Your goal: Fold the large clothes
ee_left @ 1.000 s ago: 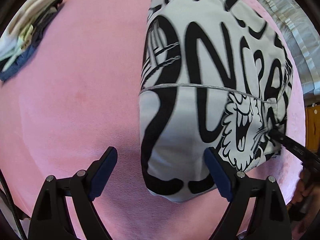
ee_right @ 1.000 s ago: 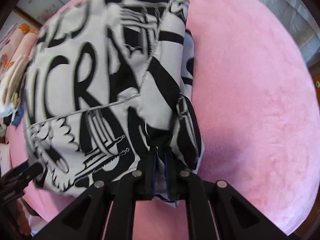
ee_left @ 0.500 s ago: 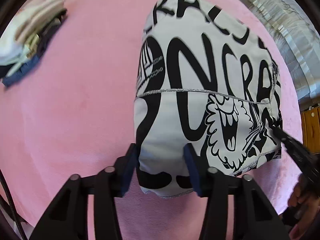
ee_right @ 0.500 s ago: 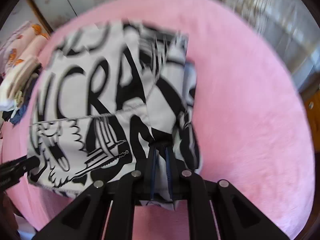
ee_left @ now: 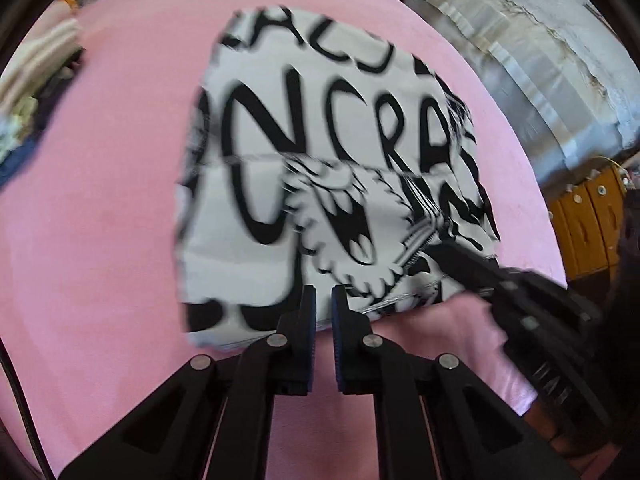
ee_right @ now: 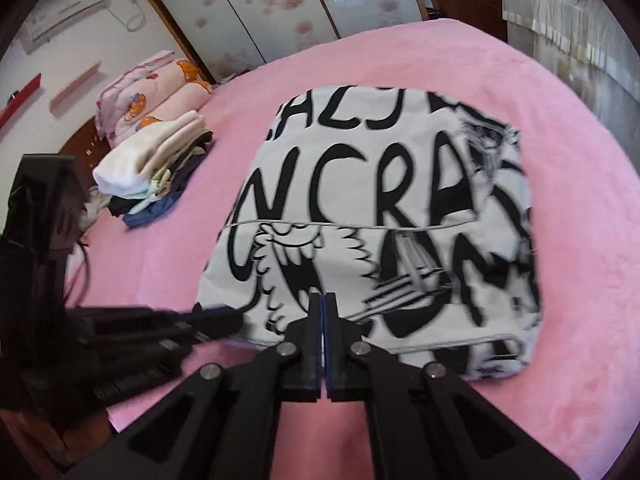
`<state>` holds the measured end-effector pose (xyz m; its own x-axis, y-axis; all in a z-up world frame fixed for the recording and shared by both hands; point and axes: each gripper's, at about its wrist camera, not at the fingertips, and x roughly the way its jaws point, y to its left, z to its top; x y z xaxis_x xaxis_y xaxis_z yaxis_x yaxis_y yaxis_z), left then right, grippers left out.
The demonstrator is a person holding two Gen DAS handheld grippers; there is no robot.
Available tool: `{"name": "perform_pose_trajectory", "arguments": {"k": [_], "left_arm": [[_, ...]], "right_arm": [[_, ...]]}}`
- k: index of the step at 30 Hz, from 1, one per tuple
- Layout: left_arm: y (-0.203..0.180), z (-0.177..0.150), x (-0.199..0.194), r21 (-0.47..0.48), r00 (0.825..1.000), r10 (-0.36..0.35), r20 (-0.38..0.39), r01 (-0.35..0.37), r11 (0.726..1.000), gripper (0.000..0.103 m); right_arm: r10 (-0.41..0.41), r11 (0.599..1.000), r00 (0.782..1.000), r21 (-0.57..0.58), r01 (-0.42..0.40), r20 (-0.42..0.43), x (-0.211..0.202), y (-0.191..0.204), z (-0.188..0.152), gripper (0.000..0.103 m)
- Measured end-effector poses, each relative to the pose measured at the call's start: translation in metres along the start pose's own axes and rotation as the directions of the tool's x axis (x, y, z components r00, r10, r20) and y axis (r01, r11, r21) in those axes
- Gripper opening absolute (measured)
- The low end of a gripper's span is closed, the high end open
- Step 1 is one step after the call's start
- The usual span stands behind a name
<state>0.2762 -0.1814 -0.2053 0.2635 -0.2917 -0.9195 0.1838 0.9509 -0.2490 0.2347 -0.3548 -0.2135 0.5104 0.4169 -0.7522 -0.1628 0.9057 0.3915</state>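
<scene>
Beside folded garment [ee_right: 384, 216], stacked clothes [ee_right: 156, 160], sharp only from right wrist.

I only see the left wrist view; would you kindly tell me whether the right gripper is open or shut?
Observer: Shut. The right gripper has its pads flush together over the near edge of the garment, with no cloth seen bunched between them.
Operator: Thank you. What lies beyond the blurred pile at my left?
Observer: Behind that stack of folded clothes sits rolled pink bedding with orange prints.
</scene>
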Motion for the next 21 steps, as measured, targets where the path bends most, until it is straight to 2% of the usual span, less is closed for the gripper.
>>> {"name": "perform_pose_trajectory", "arguments": {"k": [3,6,8,10,13,14,16,19,21], "left_arm": [[-0.002,0.006,0.022,-0.018,1.000,-0.014,-0.011,0.014,1.000,0.004],[0.003,0.009,0.047,-0.057,0.999,0.027,-0.044,-0.029,0.998,0.002],[0.006,0.011,0.054,-0.074,0.998,0.030,-0.046,-0.033,0.997,0.001],[0.004,0.009,0.050,-0.032,0.998,0.053,-0.017,-0.054,0.998,0.001],[0.005,0.001,0.034,0.025,0.990,0.136,0.025,-0.137,0.990,0.001],[0.009,0.001,0.029,0.025,0.989,0.143,0.028,-0.144,0.989,0.001],[0.022,-0.001,0.019,0.002,0.988,0.150,0.037,-0.150,0.989,0.001],[0.035,0.000,0.008,-0.023,0.988,0.147,0.040,-0.147,0.989,0.001],[0.035,0.002,0.007,-0.018,0.987,0.158,0.031,-0.158,0.987,0.001]], "right_arm": [[0.036,0.997,0.999,0.071,-0.036,-0.004,0.021,-0.005,-0.003,0.000],[-0.054,0.997,0.996,0.051,0.058,-0.073,0.046,-0.016,-0.009,0.000],[-0.085,0.996,0.994,0.031,0.088,-0.073,0.053,-0.032,-0.016,0.000],[-0.144,0.990,0.987,-0.008,0.144,-0.076,0.051,-0.042,-0.018,0.000],[-0.182,0.982,0.980,-0.056,0.178,-0.081,0.043,-0.054,-0.018,0.000],[-0.188,0.981,0.979,-0.066,0.183,-0.078,0.039,-0.057,-0.017,0.000],[-0.254,0.965,0.965,-0.073,0.250,-0.057,0.028,-0.065,-0.016,0.000],[-0.301,0.953,0.953,0.020,0.302,-0.041,0.009,-0.089,-0.012,0.000],[-0.355,0.935,0.934,0.001,0.355,-0.043,-0.001,-0.095,-0.012,0.000]]}}
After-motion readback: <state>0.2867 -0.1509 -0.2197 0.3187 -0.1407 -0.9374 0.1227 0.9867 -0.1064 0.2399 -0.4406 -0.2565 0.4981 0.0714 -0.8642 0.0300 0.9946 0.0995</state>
